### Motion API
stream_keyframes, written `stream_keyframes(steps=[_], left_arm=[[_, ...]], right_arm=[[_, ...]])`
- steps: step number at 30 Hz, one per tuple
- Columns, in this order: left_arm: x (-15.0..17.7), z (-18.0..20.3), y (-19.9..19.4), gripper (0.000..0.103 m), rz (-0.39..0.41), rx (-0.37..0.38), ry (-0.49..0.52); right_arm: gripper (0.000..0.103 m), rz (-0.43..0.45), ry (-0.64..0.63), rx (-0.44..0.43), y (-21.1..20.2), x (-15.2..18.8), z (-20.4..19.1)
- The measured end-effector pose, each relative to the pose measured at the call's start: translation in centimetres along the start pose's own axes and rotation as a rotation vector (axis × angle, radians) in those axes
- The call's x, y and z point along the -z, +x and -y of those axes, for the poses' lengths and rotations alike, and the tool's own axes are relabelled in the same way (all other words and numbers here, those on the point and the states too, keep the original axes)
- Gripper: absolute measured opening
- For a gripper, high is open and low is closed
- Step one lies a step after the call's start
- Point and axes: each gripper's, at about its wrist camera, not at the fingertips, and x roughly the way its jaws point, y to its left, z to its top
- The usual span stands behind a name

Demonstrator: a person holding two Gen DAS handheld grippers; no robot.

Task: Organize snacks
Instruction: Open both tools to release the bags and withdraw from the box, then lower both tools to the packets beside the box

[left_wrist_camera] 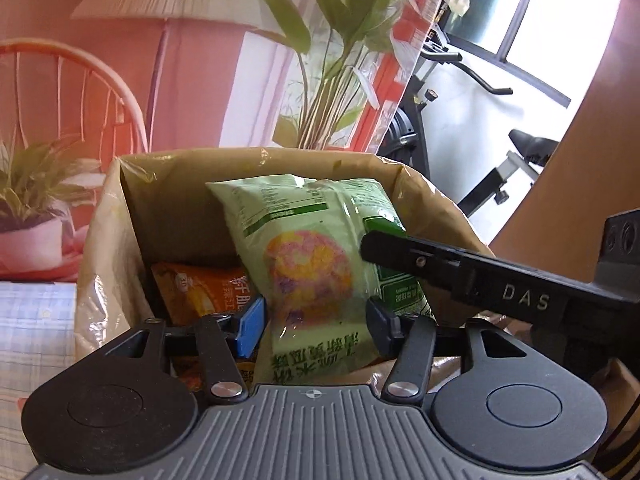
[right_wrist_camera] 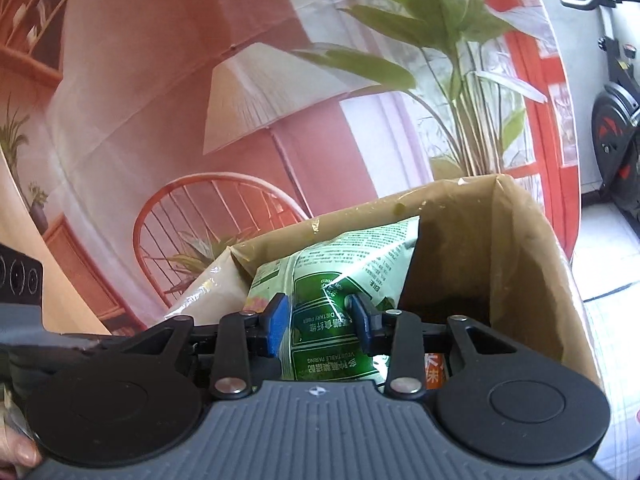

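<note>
- right gripper (right_wrist_camera: pixel 318 320) pinches the green bag (right_wrist_camera: pixel 340 280); lower it gently into the box (right_wrist_camera: pixel 520 260)
- left gripper (left_wrist_camera: pixel 316 318) is spread beside the bag; keep it loose

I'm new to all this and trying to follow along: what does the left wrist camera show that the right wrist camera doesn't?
Only the left view shows the orange snack packet lying low in the box, and the right hand-held gripper reaching in from the side. Only the right view shows that gripper's pads pinching the bag's green edge, and a fingertip at the corner. Both show the cardboard box and the light green snack bag standing in it.
</note>
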Motion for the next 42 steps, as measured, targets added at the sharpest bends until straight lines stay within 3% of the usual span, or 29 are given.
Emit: stream_keyframes(steps=[13,24,30,34,42], left_arm=[[0.7,0.0,-5.6,0.067,0.124,-0.076,0.018],[5.5,-1.0,-11.7,0.067,0.204,-0.138,0.003],[10.1,-2.7,-12.2,0.067,0.177,-0.171,-0.042],[13.2,-3.7,-11.6,0.067,0.149,-0.138,-0.101],[17.6,-3.6,-8.3,0.065,0.056,-0.109,-0.115]], right_arm=[[0.040,0.080,0.027,0.081,-5.0,1.1,-0.2],[0.040,0.192,-0.175,0.121,-10.9,5.5,-4.5],[0.040,0.217,-0.220,0.156,-12.3,9.2,-5.4],[0.040,0.224,-0.202,0.178,-12.8,11.8,-5.3],[0.040,0.120,-0.165,0.226,-11.8,16.3,-2.7]])
